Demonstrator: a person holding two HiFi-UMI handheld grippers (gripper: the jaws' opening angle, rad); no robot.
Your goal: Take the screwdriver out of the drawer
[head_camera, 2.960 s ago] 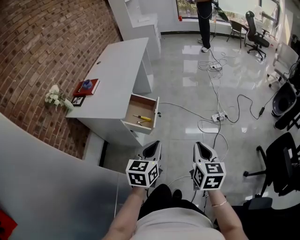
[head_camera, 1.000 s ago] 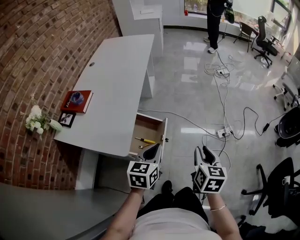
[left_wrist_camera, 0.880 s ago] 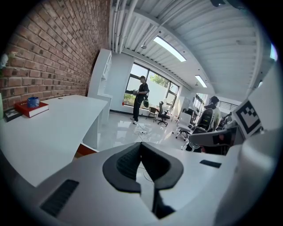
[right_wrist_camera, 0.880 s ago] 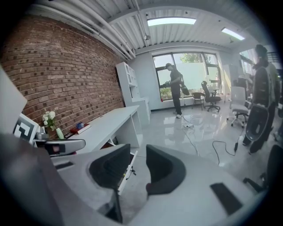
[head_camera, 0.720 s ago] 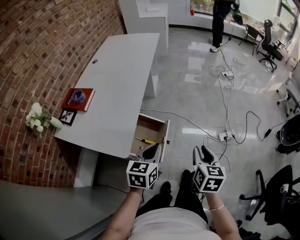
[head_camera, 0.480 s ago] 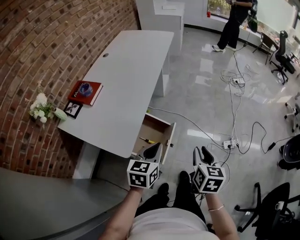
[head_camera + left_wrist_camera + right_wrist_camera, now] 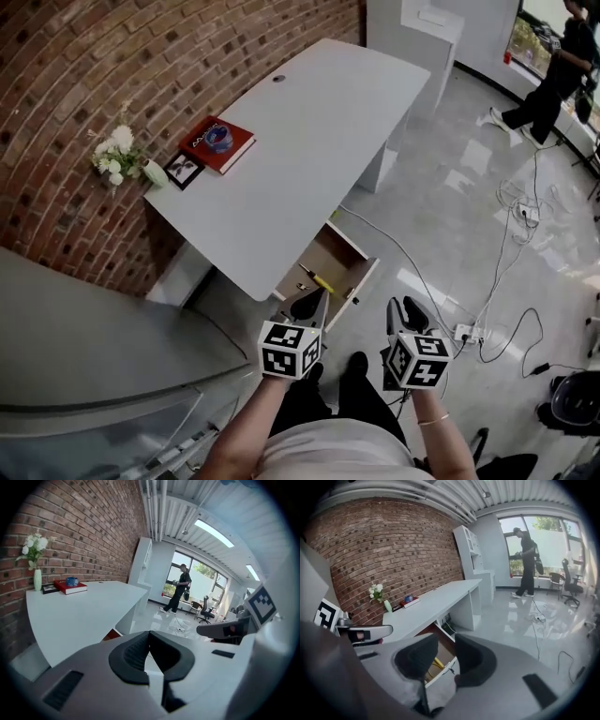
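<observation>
Two grippers are held low in the frame, just short of the open drawer, and nothing is gripped yet. The left gripper is seen with its pads pressed together and empty. The right gripper is seen with its jaws parted, and only the drawer beyond is framed between them.

The screwdriver is lying inside the drawer, close by the edge of the white desk. Its yellow handle is turned toward the lower right and its shaft toward the upper left of the frame. The long axis is therefore laid slantwise, roughly along the line of approach rather than across it.

From the left gripper's tips the tool is placed just above and slightly right, near. From the right gripper it is found up and well to the left. The left is judged the nearer, but it would have to be opened first. A turn of the wrist is likely needed so the handle is taken crosswise.
</observation>
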